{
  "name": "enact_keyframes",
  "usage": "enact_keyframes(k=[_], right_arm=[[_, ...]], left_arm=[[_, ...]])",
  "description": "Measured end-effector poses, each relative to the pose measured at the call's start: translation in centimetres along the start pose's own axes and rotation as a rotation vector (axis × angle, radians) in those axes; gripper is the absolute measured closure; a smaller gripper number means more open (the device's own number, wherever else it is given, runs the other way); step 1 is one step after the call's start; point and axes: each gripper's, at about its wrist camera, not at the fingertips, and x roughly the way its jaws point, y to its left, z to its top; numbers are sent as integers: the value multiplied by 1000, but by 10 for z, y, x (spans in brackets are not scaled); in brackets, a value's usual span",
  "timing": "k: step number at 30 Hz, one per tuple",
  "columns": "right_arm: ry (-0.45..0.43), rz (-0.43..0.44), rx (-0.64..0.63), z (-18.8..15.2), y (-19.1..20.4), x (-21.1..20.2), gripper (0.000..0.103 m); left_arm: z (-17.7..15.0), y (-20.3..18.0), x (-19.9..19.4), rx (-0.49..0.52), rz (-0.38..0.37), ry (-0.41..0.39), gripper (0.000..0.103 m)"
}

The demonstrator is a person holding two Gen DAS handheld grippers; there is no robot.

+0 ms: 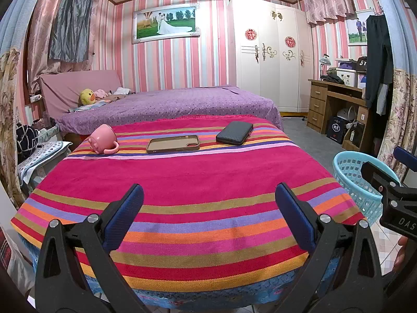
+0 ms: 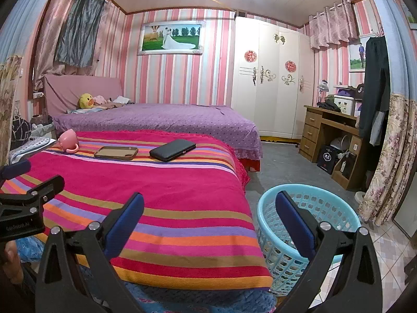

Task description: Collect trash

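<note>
Both claws gape wide, holding nothing: the left gripper (image 1: pixel 208 216) low centre over the striped pink cloth-covered table (image 1: pixel 182 182), the right gripper (image 2: pixel 208 224) straddling table edge and the light-blue perforated plastic basket (image 2: pixel 336 200) at lower right. "GenRobot.AI" reads on the left tool at the right view's left edge. Far along the table lie a tipped pink mug (image 1: pixel 103 138), brown phone case (image 1: pixel 172 144) and black wallet (image 1: pixel 234 133).

White letters "DAS" stand on the black body of the right gripper (image 1: pixel 378 174) at 4 o'clock in the left wrist view — cut off by the edge. "GenRobot.AI" stands on the left gripper (image 2: pixel 23 174) — 9 o'clock, right wrist view.
</note>
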Motion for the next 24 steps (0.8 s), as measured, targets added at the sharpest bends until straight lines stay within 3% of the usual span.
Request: enact_keyframes(k=[24], right_arm=[[-2,-1,-1,-1,0,1,5]], left_arm=[[0,-1,0,2,3,-5,5]])
